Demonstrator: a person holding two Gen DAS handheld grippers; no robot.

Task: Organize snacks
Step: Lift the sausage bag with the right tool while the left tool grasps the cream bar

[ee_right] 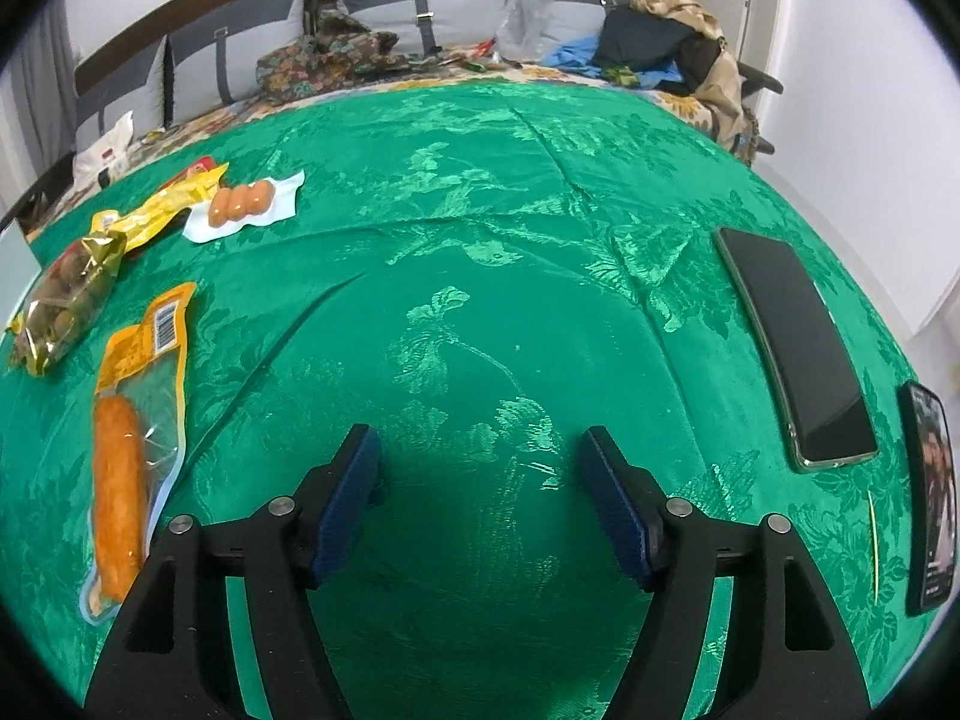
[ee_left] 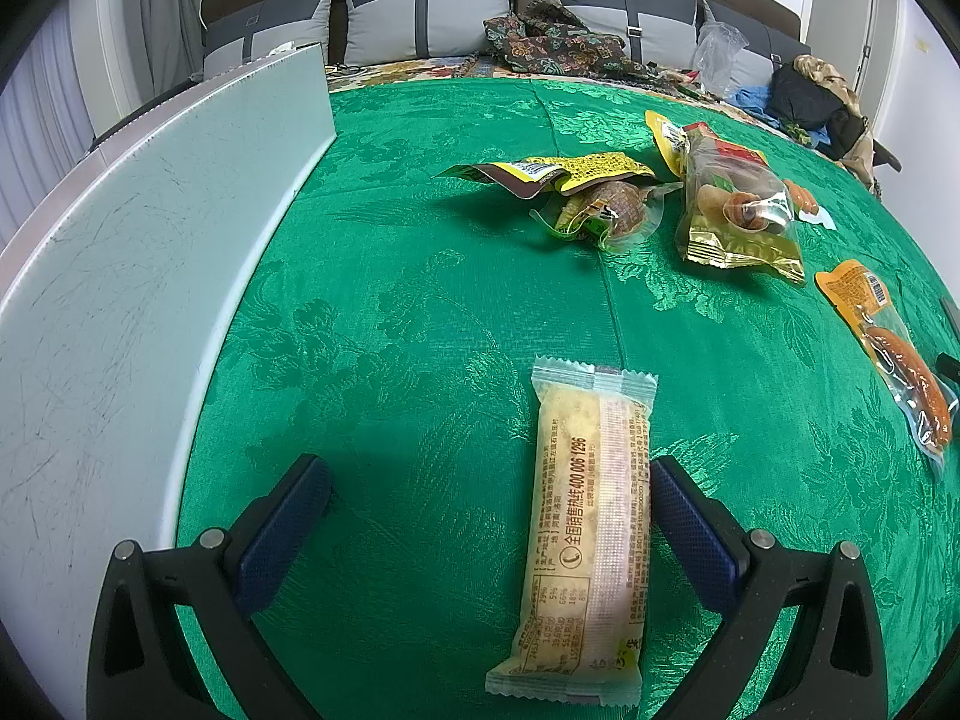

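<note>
A: Left tongs (ee_left: 489,510) spread, empty; cake bar (ee_left: 582,540) between them on the desk (ee_left: 420,300), against right pad.
B: Right tongs (ee_right: 480,498) spread, empty. Risk: off-centre closing, bar skewing away.

A: What snacks are on the green cloth?
B: A long pale cake bar (ee_left: 585,534) lying flat, a sausage pouch (ee_right: 129,438), a gold-edged bag (ee_left: 741,204) and a yellow packet (ee_left: 558,177) farther back.
</note>
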